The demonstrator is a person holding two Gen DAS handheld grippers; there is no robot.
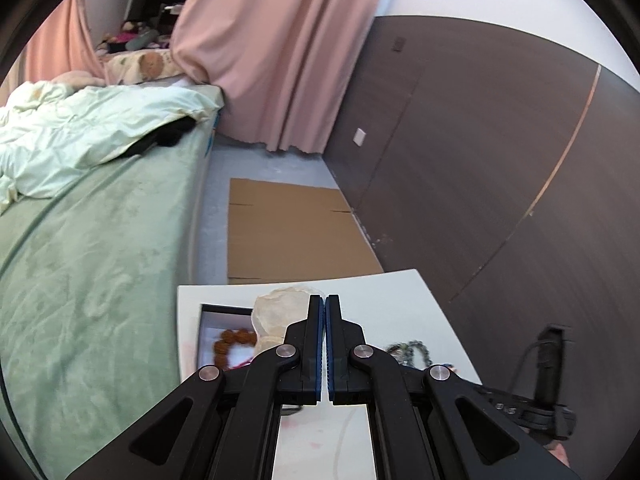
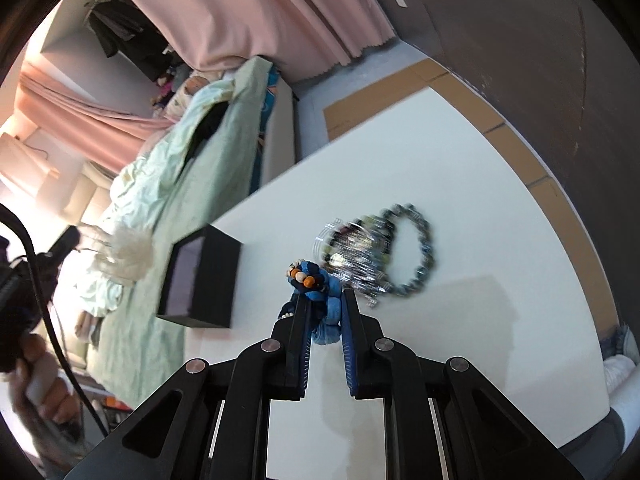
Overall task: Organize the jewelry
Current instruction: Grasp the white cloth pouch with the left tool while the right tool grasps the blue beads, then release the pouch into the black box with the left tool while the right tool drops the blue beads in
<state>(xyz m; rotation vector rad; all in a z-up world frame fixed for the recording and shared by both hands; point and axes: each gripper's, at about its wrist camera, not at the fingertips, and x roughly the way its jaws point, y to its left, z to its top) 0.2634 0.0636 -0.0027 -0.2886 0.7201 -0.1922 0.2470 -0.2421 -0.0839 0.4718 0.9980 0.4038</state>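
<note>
**Blue bracelet in the right tongs, box partly filled, pile left to sort**

Right tongs (image 2: 325, 312) are clamped on a blue braided cord bracelet (image 2: 320, 292) w/ orange and pale beads at its top end; it's held up off the white worktop (image 2: 500, 320), not yet over the box. Left tongs (image 1: 324, 312) are pressed together w/ nothing visible between the pads; they hover above the near part of the worktop, pointing toward the box.

The black box (image 2: 208, 276) sits open at the worktop's left edge, next to the bed (image 1: 100, 248). In the left wrist view its pale lining shows a brown bead bracelet (image 1: 234, 344) already lying inside, so at least one piece looks put away. A crumpled pale bag or pouch (image 1: 276, 312) stands at the box's right side, partly hidden by the tongs; can't tell if it's in the box or just beside it.

Still loose on the worktop, right of the box and well apart from it: a dark bead bracelet (image 2: 416, 252) lying as a ring, touching and overlapping a silvery chain heap (image 2: 352, 256) w/ some greenish beads mixed in. Blurred, so exact count of pieces is unclear.

Judgement: early-to-mid task. One piece boxed, one in hand, at least two more in the pile. The held bracelet probably goes to the box next.
</note>
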